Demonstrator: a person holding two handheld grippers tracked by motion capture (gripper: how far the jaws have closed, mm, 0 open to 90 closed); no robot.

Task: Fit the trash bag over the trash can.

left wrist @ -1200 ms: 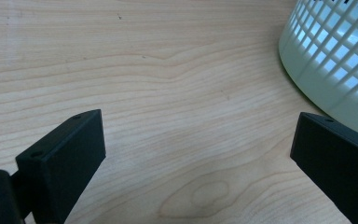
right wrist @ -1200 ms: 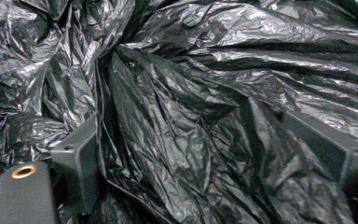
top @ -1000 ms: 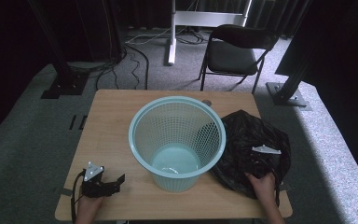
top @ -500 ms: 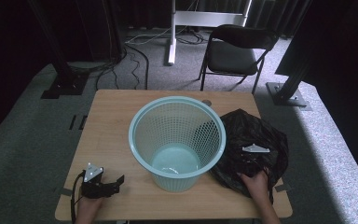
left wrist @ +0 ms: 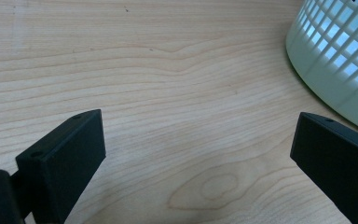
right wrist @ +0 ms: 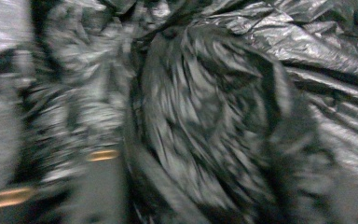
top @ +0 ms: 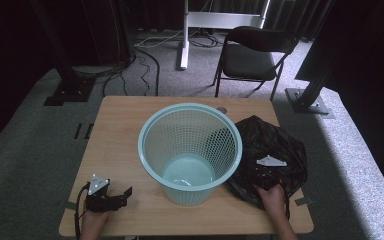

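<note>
A pale teal mesh basket [top: 190, 150] stands upright in the middle of the wooden table [top: 115, 125], with its wall also at the right edge of the left gripper view [left wrist: 340, 60]. A crumpled black plastic bag [top: 275, 145] lies right of the basket and touches it. At the front left corner, my left gripper [top: 125, 194] rests open on the wood, nothing between its jaws [left wrist: 198, 154]. My right gripper [top: 266, 167] is pressed into the bag's front part. Glossy black folds of the bag [right wrist: 223, 112] blur the right gripper view, and the jaws cannot be made out.
A black folding chair [top: 252, 55] stands on the grey carpet beyond the table's far edge. Cables and stand bases lie on the floor at the back left. Bare wood stretches left of the basket.
The right hand and its gripper have slid a little leftward over the bag, toward the basket. The left gripper has stayed where it was.
</note>
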